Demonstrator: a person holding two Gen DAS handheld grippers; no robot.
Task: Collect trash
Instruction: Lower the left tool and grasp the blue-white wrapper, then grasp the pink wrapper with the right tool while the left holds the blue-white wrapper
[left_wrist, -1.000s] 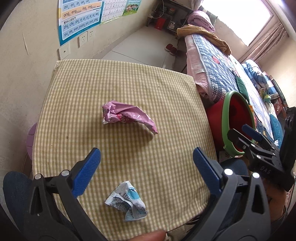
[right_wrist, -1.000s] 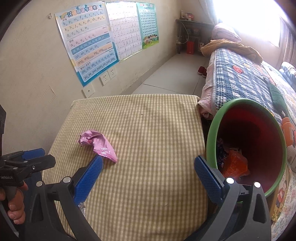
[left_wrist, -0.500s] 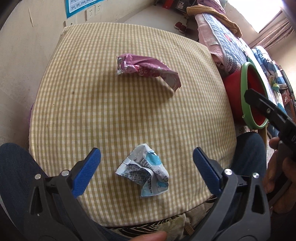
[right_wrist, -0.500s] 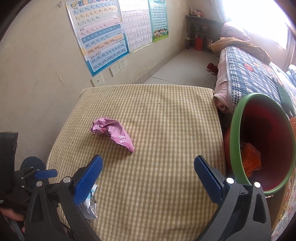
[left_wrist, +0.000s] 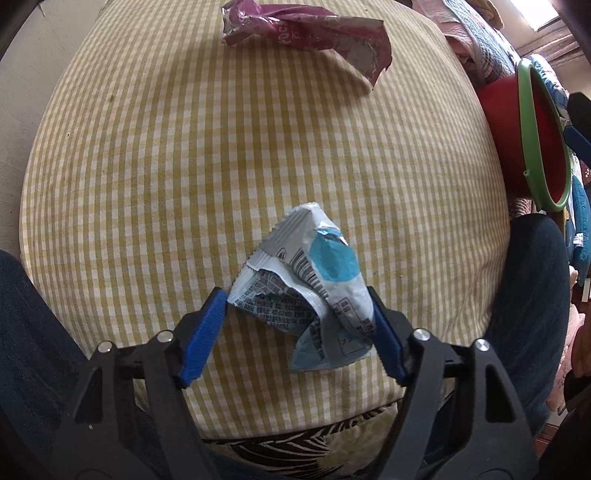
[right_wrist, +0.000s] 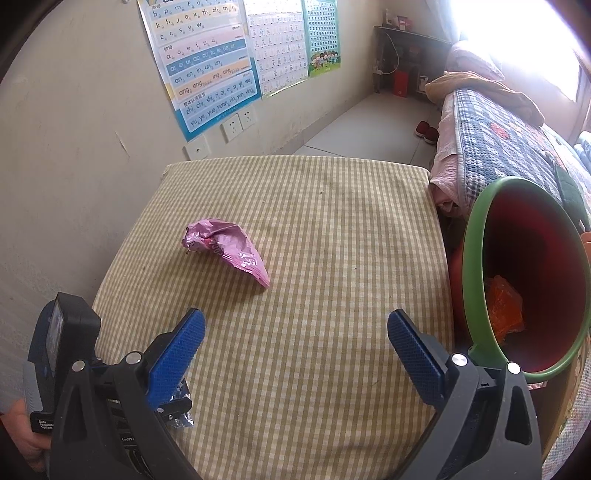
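Note:
A crumpled white and blue wrapper lies near the front edge of the checked table. My left gripper is down around it, blue pads on either side and touching its edges, partly closed. A pink wrapper lies farther back on the table; it also shows in the right wrist view. My right gripper is open and empty above the table's front. The red bin with a green rim stands at the table's right side, orange trash inside.
The wall with posters and sockets runs along the table's left and back. A bed stands behind the bin. The person's legs are at the table's front edge.
My left gripper has dropped toward the table and narrowed its jaws around the white and blue wrapper. My right gripper has stayed open and shifted slightly away from the bin.

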